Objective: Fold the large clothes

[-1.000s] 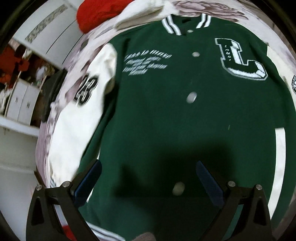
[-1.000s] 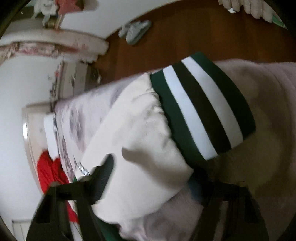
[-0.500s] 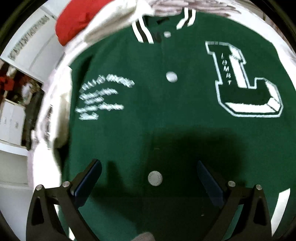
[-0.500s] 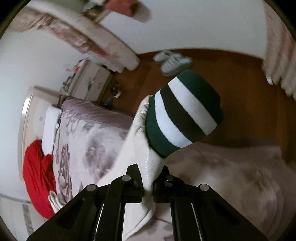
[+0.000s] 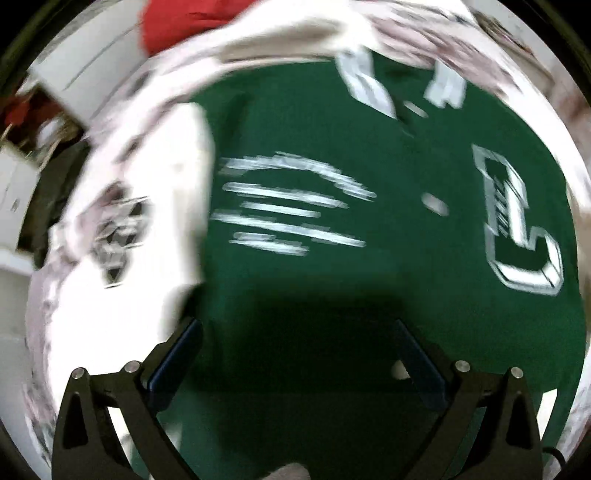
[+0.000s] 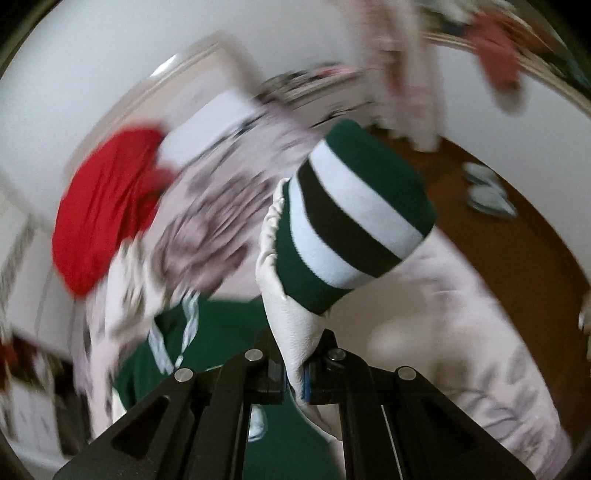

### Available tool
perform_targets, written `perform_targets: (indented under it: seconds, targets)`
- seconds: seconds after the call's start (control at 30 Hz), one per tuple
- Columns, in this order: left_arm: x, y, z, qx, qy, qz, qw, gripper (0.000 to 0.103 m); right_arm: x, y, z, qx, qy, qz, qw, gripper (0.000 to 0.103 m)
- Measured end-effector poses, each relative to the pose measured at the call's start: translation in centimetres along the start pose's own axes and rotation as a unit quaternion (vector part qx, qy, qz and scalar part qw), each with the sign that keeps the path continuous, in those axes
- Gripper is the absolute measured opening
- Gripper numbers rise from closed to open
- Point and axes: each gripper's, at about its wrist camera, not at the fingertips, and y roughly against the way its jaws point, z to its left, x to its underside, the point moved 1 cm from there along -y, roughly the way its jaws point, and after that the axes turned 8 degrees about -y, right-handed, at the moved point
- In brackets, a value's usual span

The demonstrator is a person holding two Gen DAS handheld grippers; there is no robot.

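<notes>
Across the bed's pale floral cover [image 6: 491, 332] lay the big green varsity jacket [image 5: 332, 295], front up: bulky, soft, limp, likely heavy enough to drag. Its white leather-look sleeve [image 6: 291, 317] felt smooth, maybe slippery, so my right hand-held gripper [image 6: 295, 373] had just clamped it below the striped knit cuff [image 6: 354, 214]. My left hand-held gripper [image 5: 295, 354] hovered wide apart, empty, above the jacket.

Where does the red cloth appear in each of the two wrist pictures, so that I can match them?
Left wrist view: the red cloth is at the top edge, left of centre, beyond the collar of the green jacket.
Right wrist view: the red cloth is at the left, on the flowered bed cover.
Shared landmark: the jacket's striped collar.
</notes>
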Motion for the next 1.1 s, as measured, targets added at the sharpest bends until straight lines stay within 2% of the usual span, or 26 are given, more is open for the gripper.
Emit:
perform_targets:
  seconds: [0.07,0.13,0.2,0.3,0.37,0.4,0.47,0.53,0.57,0.6,0.63,0.67,0.7,0.73,0.77,0.8,0.83,0.9,0.93,0.97,1.0,1.03,1.07,1.1]
  targets:
    - [0.9,0.3,4.5,0.004,0.035,0.022,0.9991,0.103,3.4,-3.7,7.0,0.007,0.07,0.022,0.997,0.005]
    - [1.9,0.3,9.0,0.001,0.07,0.037,0.9968,0.103,7.6,-7.4,14.1,0.023,0.165,0.031,0.985,0.005]
    - [3.4,0.1,14.3,-0.023,0.1,0.052,0.9933,0.103,12.8,-11.0,20.6,0.032,0.262,0.038,0.964,0.005]
    - [6.7,0.4,20.4,-0.065,0.137,0.065,0.9863,0.103,21.1,-15.9,28.5,0.039,0.383,0.053,0.922,0.005]
    - [9.4,0.7,24.6,-0.084,0.172,0.076,0.9786,0.103,26.0,-17.8,31.3,0.039,0.432,0.065,0.899,0.005]
    - [10.5,0.8,26.1,-0.089,0.186,0.079,0.9753,0.103,28.9,-18.5,32.8,0.04,0.466,0.065,0.882,0.005]
    - [13.0,0.8,28.9,-0.1,0.212,0.093,0.9677,0.103,33.2,-19.4,34.4,0.04,0.505,0.076,0.859,0.005]
    - [15.3,0.6,30.9,-0.104,0.233,0.108,0.961,0.103,36.1,-20.0,34.8,0.061,0.531,0.08,0.842,0.006]
    - [17.0,0.4,32.2,-0.1,0.251,0.118,0.9556,0.103,36.6,-20.2,34.9,0.073,0.534,0.085,0.838,0.007]
    - [18.7,0.5,33.2,-0.087,0.272,0.125,0.95,0.103,36.5,-20.1,34.9,0.073,0.524,0.099,0.843,0.009]
    - [19.5,0.3,33.9,-0.077,0.287,0.131,0.9457,0.103,35.9,-19.3,33.9,0.062,0.504,0.122,0.853,0.011]
    - [21.2,0.1,34.6,-0.058,0.311,0.144,0.9376,0.103,34.9,-18.8,33.5,0.045,0.475,0.157,0.865,0.014]
    - [22.9,0.1,35.0,-0.03,0.332,0.154,0.9302,0.103,33.7,-18.1,32.7,0.025,0.441,0.191,0.876,0.021]
    - [24.3,0.3,34.7,-0.002,0.349,0.162,0.9231,0.103,32.6,-17.1,31.4,0.002,0.404,0.22,0.888,0.037]
    - [26.0,0.3,34.5,0.032,0.37,0.17,0.9128,0.103,31.7,-16.1,30.0,-0.006,0.376,0.233,0.897,0.046]
    - [27.7,0.3,34.0,0.069,0.392,0.172,0.9012,0.103,31.0,-15.1,28.6,-0.009,0.355,0.242,0.903,0.061]
    - [28.8,0.2,33.6,0.094,0.405,0.174,0.8925,0.103,30.5,-14.0,26.8,-0.01,0.332,0.251,0.909,0.062]
    - [30.9,-0.1,31.7,0.151,0.437,0.179,0.8686,0.103,29.9,-12.1,22.9,-0.01,0.282,0.266,0.922,0.062]
    - [31.6,-0.4,30.8,0.179,0.453,0.178,0.8551,0.103,28.8,-11.6,21.3,-0.006,0.261,0.273,0.926,0.062]
    - [32.2,-1.1,29.9,0.211,0.471,0.177,0.8382,0.103,28.4,-10.8,19.3,0.001,0.236,0.278,0.931,0.062]
    - [32.3,-1.8,29.3,0.235,0.484,0.171,0.8255,0.103,28.5,-9.9,17.6,0.006,0.215,0.28,0.936,0.062]
    - [32.4,-2.5,28.8,0.251,0.497,0.163,0.8142,0.103,27.8,-10.1,16.6,0.009,0.2,0.282,0.938,0.062]
    - [32.5,-3.3,28.3,0.258,0.514,0.152,0.8037,0.103,28.4,-9.1,14.5,0.012,0.176,0.282,0.943,0.063]
    - [32.3,-4.0,28.3,0.258,0.525,0.142,0.7986,0.102,28.9,-8.6,13.2,0.016,0.161,0.284,0.945,0.063]
